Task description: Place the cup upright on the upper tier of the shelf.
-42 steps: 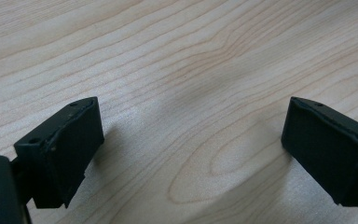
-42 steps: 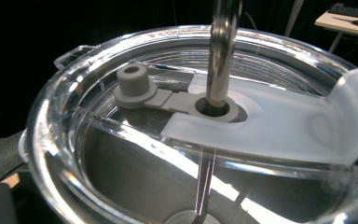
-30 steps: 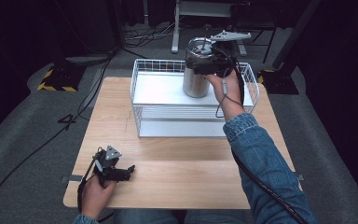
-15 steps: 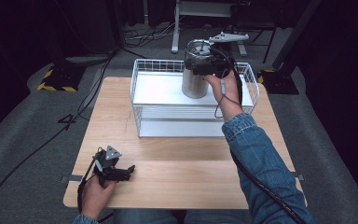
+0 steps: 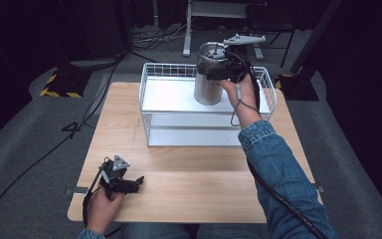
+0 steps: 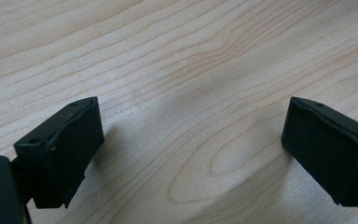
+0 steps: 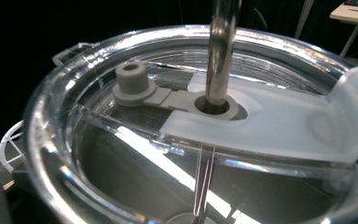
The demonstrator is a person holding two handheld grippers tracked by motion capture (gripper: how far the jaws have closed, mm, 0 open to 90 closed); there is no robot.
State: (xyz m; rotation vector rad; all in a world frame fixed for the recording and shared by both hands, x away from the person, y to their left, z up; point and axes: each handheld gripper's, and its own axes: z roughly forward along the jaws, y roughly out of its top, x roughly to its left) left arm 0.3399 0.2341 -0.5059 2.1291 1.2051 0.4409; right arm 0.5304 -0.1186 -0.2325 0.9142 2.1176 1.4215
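Right gripper (image 5: 218, 71) clamped on steel tumbler (image 5: 208, 84), over wire basket (image 5: 151, 89)

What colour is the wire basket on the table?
White. The wire basket shows best in the high view, with the steel tumbler standing in it.

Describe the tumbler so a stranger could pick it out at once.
On the wooden table stands a white wire basket at the far side. In its right part is the tumbler, held by the right gripper: a steel cylinder with a clear lid and a metal straw.
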